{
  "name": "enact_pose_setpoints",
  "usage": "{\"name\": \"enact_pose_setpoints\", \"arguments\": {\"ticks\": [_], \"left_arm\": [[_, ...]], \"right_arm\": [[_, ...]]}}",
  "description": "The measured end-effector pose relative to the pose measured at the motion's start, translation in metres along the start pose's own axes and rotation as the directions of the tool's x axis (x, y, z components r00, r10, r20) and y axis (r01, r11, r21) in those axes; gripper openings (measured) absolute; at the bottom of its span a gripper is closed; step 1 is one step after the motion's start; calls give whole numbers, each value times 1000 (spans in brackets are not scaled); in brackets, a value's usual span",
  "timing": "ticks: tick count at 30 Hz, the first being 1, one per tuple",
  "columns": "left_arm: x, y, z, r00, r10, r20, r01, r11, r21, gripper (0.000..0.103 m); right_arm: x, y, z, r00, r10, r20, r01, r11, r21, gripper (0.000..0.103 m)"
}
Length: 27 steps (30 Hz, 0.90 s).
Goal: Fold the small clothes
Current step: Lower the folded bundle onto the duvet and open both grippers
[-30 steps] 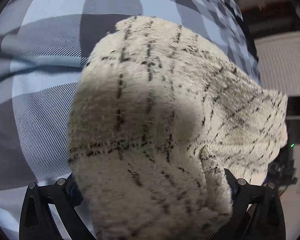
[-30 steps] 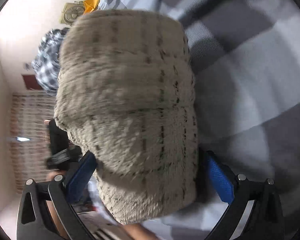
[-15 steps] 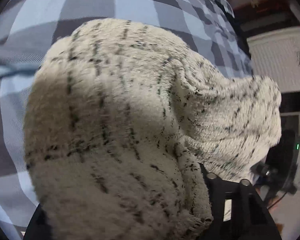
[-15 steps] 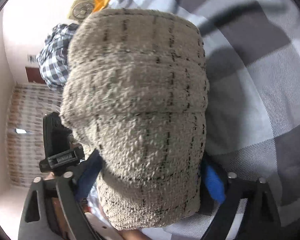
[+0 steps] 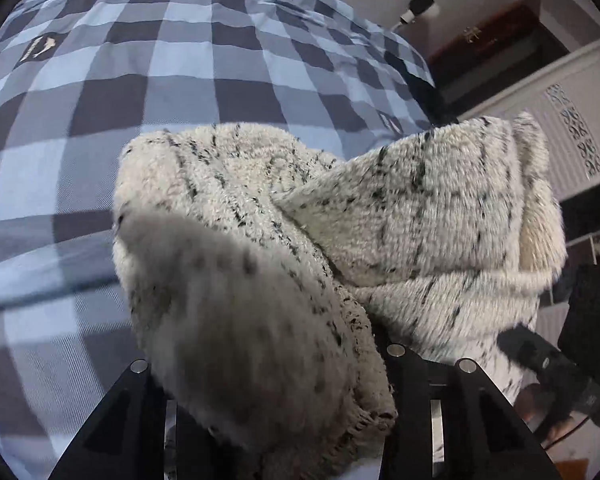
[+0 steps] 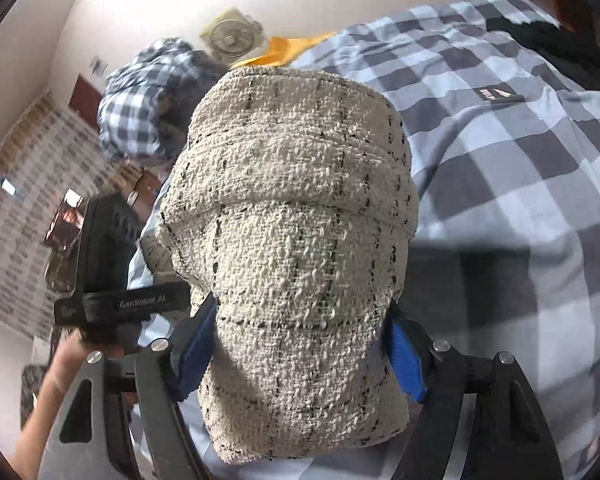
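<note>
The left gripper [image 5: 266, 384] has just been closing, and its black fingers [image 5: 416, 392] now pinch a bunched fold of the cream, nubbly knitted garment with thin black check lines [image 5: 308, 240]; the cloth fills the gap between them and spills forward over both, so the inner faces are hidden. From there the garment rises ahead of that gripper and stretches away to its right, where a folded edge hangs clear of the bed. The right gripper [image 6: 300, 356] has also just been closing, and its blue pads [image 6: 406, 360] press on either side of a thick, rolled bundle of the same garment [image 6: 296, 216], which stands up directly in front of it with two folded tiers stacked further forward. Beneath and beyond both grippers spreads the blue and grey checked bed cover [image 5: 140, 92], seen to the right of the bundle in the right wrist view [image 6: 520, 168]. To the left of the right gripper, close by, the black body of the other gripper shows with a person's hand [image 6: 66, 356] wrapped below it. Further ahead on that side lies a crumpled blue and white checked cloth [image 6: 140, 96], with a yellow cloth [image 6: 292, 50] beside it at the bed's far edge.
</note>
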State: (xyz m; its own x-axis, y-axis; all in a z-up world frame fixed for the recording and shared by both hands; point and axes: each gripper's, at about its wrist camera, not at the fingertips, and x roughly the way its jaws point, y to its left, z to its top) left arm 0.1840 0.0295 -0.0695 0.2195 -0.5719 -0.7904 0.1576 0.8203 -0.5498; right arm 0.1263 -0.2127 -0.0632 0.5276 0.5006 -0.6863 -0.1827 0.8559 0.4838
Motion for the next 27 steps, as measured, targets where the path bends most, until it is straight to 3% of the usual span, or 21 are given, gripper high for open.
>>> {"name": "enact_pose_setpoints", "arguments": {"ticks": [5,7,10,11,12,14,15,17,19,21,24,27], "left_arm": [[42,-2,24,998,61,-3,-61,998,17,40],[51,1,22,998,59,0,-59,998,23,45],[62,8,18,1000,-11,11,11,1000,-16,58],[60,11,16,1000,0,21,0,1000,-22,73],[55,11,14,999,39,24,-38,999,-20,84],[37,8,8,989,137,51,-137,991,0,97],[26,5,5,979,192,73,-194,981,16,103],[-2,-4,-4,936,319,148,-330,942,55,103],[-33,-11,-15,906,364,216,-388,919,77,103],[-64,-18,-29,880,380,284,-415,907,75,103],[-99,-31,-59,834,400,379,-458,886,72,103],[-127,-39,-98,819,391,420,-468,878,95,103]], "right_arm": [[24,-55,22,1000,13,-17,-11,991,130,70],[30,-82,24,999,46,-21,-41,977,208,70],[31,-106,8,993,120,-19,-107,935,338,83],[33,-112,2,991,130,-20,-113,922,370,94],[35,-116,-4,990,136,-30,-112,906,409,102],[28,-114,-10,989,140,-40,-106,882,459,102],[19,-108,-11,990,124,-61,-81,875,477,102],[-10,-87,-10,997,52,-59,-19,889,457,102],[-42,-65,-11,1000,0,7,-3,919,395,102],[-81,-33,-19,993,-99,60,74,943,326,102],[-125,15,-43,958,-266,107,241,949,202,102],[-154,51,-81,913,-378,150,374,926,54,102]]}}
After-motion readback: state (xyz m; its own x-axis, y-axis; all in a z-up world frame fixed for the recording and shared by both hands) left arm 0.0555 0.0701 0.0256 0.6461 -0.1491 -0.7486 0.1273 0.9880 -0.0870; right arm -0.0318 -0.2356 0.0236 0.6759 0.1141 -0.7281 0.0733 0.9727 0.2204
